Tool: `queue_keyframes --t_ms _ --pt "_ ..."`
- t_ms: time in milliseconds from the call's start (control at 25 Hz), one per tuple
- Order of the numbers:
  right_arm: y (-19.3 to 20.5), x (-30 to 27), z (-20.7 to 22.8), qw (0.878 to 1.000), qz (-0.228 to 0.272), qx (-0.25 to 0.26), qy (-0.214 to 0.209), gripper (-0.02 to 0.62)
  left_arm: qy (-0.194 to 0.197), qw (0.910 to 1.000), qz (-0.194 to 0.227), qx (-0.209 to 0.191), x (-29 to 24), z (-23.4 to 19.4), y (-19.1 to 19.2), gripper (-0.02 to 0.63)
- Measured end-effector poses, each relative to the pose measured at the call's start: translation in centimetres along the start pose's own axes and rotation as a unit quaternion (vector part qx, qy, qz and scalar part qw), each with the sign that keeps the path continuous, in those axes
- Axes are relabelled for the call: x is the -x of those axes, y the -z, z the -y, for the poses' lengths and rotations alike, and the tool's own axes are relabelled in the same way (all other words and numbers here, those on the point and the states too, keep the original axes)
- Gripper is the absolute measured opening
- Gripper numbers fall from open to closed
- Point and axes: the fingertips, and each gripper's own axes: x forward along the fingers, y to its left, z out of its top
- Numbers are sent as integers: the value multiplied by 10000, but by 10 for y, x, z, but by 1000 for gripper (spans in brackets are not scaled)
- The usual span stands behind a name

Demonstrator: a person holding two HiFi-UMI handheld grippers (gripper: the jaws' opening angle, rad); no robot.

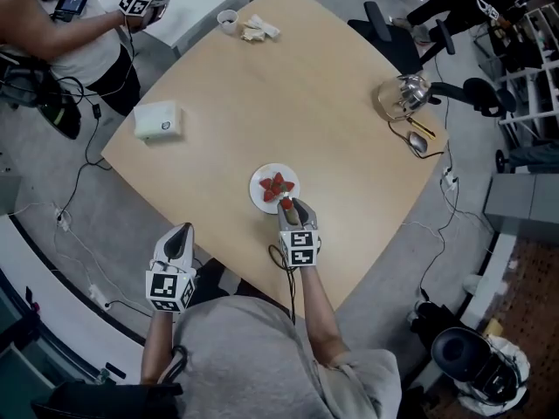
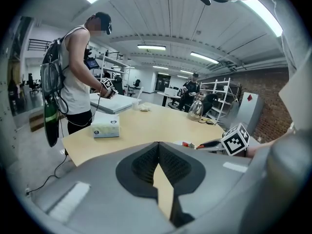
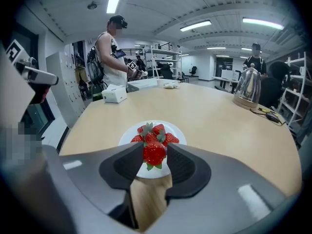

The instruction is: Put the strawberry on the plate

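A strawberry point(image 3: 154, 153) is pinched between the jaws of the right hand-held gripper point(image 3: 155, 155). The pads are pressed against both sides of the fruit, and its green leaves are pointed down. The strawberry is held at the near edge of the plate point(image 3: 179, 129), over the rim. Whether it touches the plate cannot be told. A small heap of other strawberries point(image 3: 155, 133) is seen in the middle of the plate, just beyond the held one. The plate is set on the bench point(image 1: 332, 138), near the edge closest to the wearer of the camera.

The left hand-held gripper point(image 1: 181, 232) is held off the bench's near edge, well apart from the plate. Its jaws are pressed together at the tips, and nothing is caught between them.

A tissue box point(image 1: 158, 120) is seen at the bench's left side, and a kettle point(image 1: 409, 92) is seen at the far right. A person point(image 1: 52, 33) is seen beyond the far left corner.
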Motion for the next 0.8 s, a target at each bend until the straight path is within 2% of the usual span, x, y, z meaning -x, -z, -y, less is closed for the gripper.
queue_keyframes --t_ms 800 --pt "12 -26 -9 9994 -247 58 -245 155 -168 9996 -198 91 -1 -10 13 20"
